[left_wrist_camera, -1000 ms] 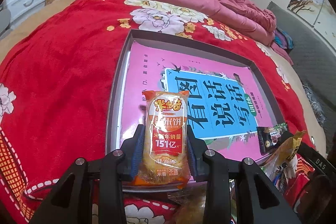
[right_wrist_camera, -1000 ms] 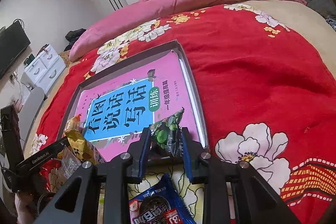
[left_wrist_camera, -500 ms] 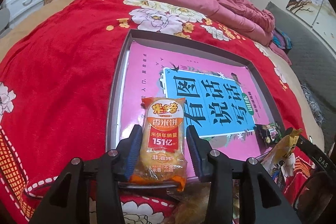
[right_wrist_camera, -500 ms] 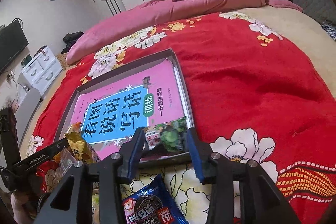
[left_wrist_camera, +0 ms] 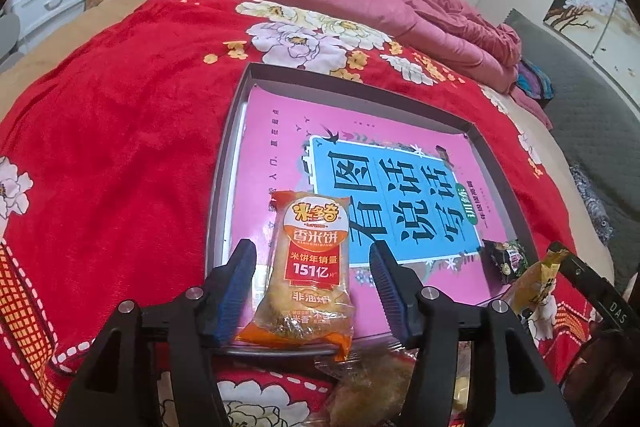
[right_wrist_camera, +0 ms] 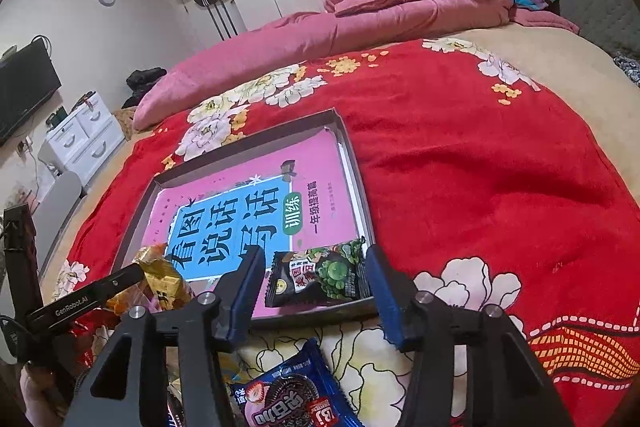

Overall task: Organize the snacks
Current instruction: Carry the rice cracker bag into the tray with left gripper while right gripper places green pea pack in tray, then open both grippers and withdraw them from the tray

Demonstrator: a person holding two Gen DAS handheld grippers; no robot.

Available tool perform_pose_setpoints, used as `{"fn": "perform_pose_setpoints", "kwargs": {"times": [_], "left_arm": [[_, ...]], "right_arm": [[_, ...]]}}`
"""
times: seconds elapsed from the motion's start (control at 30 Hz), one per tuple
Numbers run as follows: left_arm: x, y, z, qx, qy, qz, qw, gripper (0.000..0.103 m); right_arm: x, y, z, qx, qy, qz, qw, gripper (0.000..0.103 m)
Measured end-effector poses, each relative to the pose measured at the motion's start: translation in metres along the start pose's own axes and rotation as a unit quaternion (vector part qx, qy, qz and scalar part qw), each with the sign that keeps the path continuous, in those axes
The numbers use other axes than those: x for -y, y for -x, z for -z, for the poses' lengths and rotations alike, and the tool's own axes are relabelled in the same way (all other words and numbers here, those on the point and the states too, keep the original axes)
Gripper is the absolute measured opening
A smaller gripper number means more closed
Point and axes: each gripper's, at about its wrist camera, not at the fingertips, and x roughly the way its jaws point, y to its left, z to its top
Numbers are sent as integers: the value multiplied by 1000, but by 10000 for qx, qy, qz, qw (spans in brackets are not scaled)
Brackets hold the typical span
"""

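Tongs both opening: left tongs [left_wrist_camera: 312, 287] flank rice-cracker pack [left_wrist_camera: 310, 267] lying over tray's [left_wrist_camera: 496, 163] near rim, pads clear; right tongs [right_wrist_camera: 316, 283] straddle dark pea packet [right_wrist_camera: 320, 277] in tray's near right corner. Risk: overhanging cracker pack may slide off onto bed [left_wrist_camera: 120, 131]. Beyond, pink workbook [left_wrist_camera: 280, 131] lines the tray.
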Motion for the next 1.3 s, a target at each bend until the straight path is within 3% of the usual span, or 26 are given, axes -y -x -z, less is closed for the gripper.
{"fn": "perform_pose_setpoints", "kwargs": {"times": [0.17,0.9,1.3], "left_arm": [[4,5,1,62,-70,94,9999,74],[-5,39,9,267,-16,-11,9996,75],[-5,47,19,176,-78,-70,9998,75]], "right_arm": [[-1,3,-1,72,12,-73,9999,54],[-15,25,0,397,250,-501,9976,66],[-25,28,7,314,466,-630,9964,66]]}}
